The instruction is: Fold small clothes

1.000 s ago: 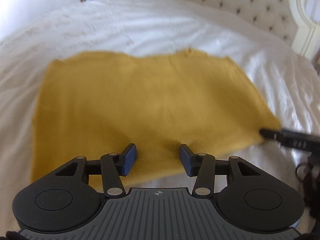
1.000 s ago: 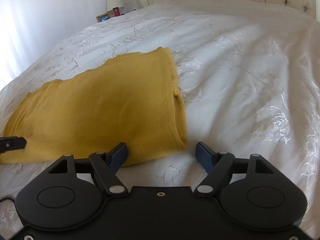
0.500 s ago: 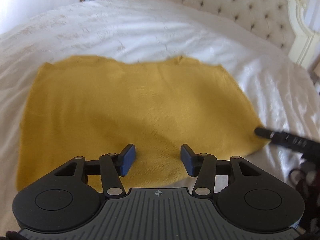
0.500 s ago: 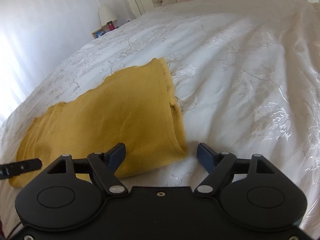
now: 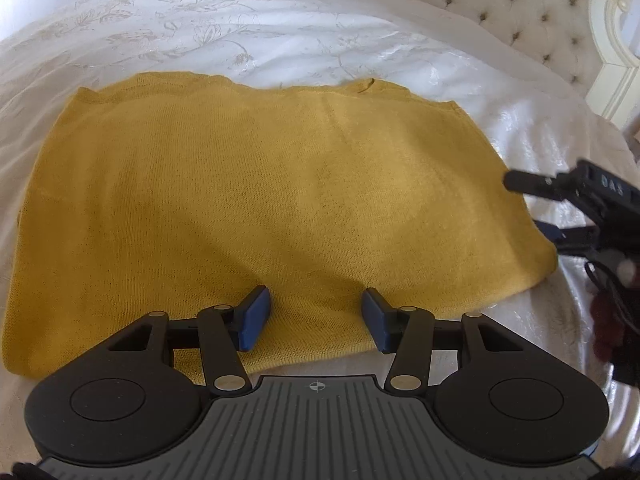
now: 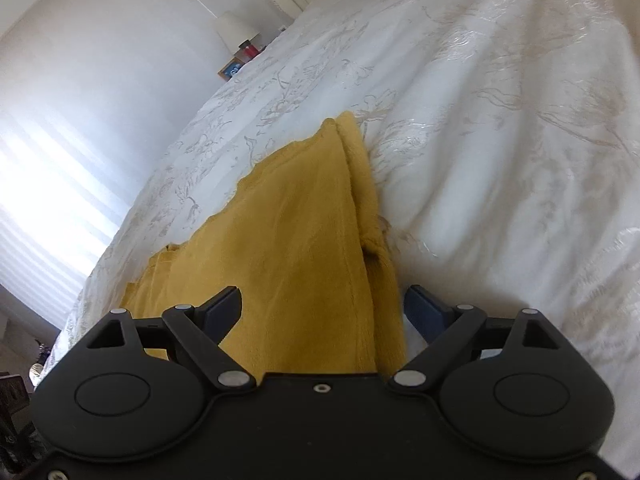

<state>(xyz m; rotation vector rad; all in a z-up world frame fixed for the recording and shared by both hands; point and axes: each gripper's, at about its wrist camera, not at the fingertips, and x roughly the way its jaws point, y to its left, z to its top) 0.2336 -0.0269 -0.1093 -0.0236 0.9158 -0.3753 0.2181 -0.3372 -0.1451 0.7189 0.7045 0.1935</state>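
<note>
Both my grippers moved in over sweater [image 5: 280, 200] since a second ago. Left gripper [image 5: 316, 322] jaws wide, above near hem. Right gripper [image 6: 322, 310] jaws wide, now straddling sweater's right edge. Sweater flat on bedspread [image 5: 260, 28], headboard [image 5: 520, 4] beyond. Likely next: pinch, fold.

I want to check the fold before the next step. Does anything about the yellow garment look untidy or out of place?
Mostly neat: the yellow garment lies flat on the white bedspread. One flaw: along its right edge the layers are not flush, and a small pucker gapes open there. Both grippers are open and hold nothing.
</note>
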